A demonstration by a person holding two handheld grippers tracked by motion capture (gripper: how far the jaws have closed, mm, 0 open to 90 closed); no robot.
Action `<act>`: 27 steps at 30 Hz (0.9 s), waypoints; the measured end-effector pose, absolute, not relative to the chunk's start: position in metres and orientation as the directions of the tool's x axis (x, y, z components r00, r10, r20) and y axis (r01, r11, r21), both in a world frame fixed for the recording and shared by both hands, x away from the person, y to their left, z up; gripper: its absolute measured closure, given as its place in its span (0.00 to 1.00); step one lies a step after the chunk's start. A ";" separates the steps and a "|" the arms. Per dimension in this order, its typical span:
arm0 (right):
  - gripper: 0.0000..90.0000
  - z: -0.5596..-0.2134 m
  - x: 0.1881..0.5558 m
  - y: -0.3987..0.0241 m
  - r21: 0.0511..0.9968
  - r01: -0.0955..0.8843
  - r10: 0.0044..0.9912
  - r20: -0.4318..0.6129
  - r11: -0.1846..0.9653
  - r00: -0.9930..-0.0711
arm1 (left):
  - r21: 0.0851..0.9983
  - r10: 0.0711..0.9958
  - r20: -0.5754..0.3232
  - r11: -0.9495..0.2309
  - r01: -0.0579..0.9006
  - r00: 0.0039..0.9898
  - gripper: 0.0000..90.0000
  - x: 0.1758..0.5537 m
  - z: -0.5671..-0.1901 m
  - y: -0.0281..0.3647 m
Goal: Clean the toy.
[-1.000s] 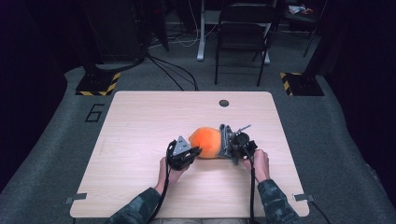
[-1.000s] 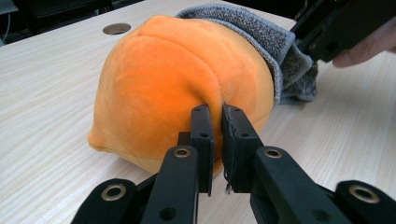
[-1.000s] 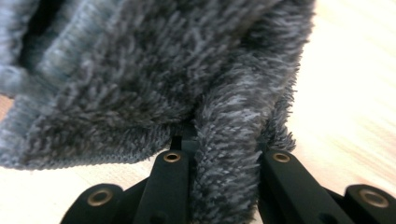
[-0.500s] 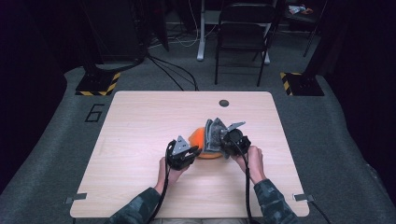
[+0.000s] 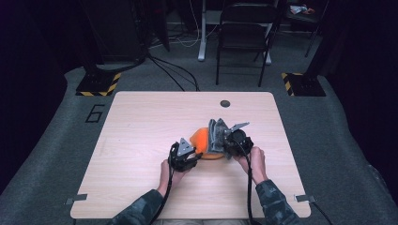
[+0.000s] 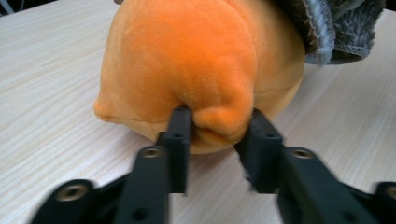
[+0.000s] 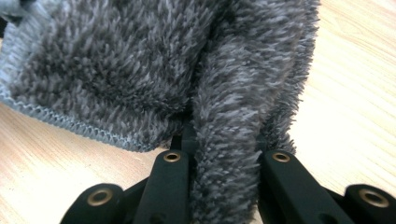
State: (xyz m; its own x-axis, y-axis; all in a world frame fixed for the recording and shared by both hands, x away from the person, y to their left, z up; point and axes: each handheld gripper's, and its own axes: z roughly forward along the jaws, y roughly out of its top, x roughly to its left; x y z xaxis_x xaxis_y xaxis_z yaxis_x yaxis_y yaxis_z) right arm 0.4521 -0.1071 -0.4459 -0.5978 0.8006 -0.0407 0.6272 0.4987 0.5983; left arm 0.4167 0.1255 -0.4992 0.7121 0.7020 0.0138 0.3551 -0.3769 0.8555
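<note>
Grey cloth [image 5: 218,133] drapes over orange plush [image 5: 202,140] between both grippers.

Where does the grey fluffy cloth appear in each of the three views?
High view: grey cloth at table centre, draped over the orange plush.
Left gripper view: top right corner, over the plush.
Right gripper view: across the upper frame, a fold pinched between the jaws.
Shared landmark: wooden table.

A: Left gripper [image 5: 187,155]?
B: Low at the table's near middle, jaws clamped on a fold of the orange plush [image 6: 196,74], having just eased slightly. Forearm enters from below.
A: Right gripper [image 5: 224,139]?
B: Just beside it and raised higher, jaws pinched tight on grey cloth [image 7: 187,79]; the right hand [image 5: 256,158] grips from behind
</note>
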 end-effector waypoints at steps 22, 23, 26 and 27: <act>0.86 -0.420 0.437 -0.087 0.655 0.541 0.756 -0.072 0.528 -0.650 | 0.866 0.693 -0.051 -0.328 0.378 0.719 0.88 0.409 -0.478 0.126; 0.86 -0.421 0.437 -0.088 0.647 0.550 0.761 -0.074 0.528 -0.644 | 0.864 0.691 -0.051 -0.332 0.379 0.721 0.88 0.410 -0.478 0.126; 0.86 -0.426 0.439 -0.093 0.629 0.563 0.765 -0.082 0.537 -0.639 | 0.858 0.692 -0.052 -0.338 0.386 0.720 0.87 0.411 -0.480 0.126; 0.86 -0.428 0.440 -0.095 0.622 0.572 0.770 -0.081 0.535 -0.633 | 0.853 0.689 -0.056 -0.343 0.393 0.723 0.87 0.412 -0.480 0.127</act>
